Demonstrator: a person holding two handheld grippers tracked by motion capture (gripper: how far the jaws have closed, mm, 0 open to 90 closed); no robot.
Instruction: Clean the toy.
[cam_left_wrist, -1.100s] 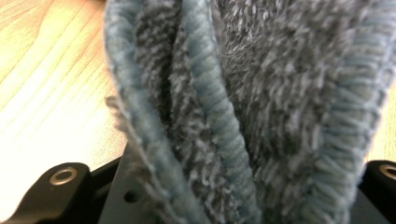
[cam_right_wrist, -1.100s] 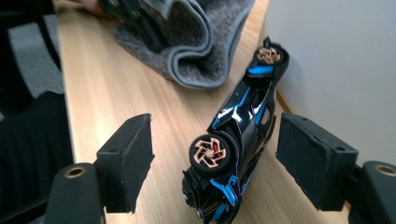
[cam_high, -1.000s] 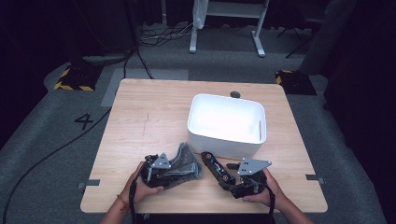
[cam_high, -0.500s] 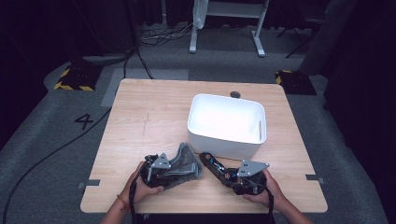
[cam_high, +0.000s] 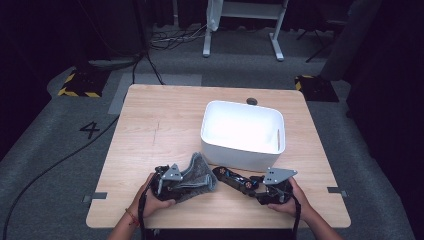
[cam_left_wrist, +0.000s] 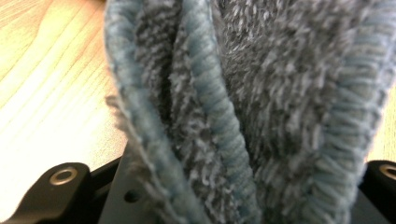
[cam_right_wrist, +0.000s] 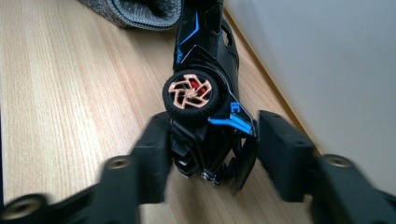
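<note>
Near the front edge of the wooden table (cam_high: 165, 125), the right gripper (cam_high: 260, 191) has its jaws closed around the tail of a black toy car (cam_right_wrist: 205, 93), which lies on its side just before the white tub (cam_high: 243, 131). Beside it, the left gripper (cam_high: 187, 181) grips a folded grey towel (cam_left_wrist: 261, 107)

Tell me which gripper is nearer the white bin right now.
Right. The right gripper, jaws around the black toy car, sits just in front of the white bin. The left gripper, shut on the grey towel, lies off its front left corner.
</note>
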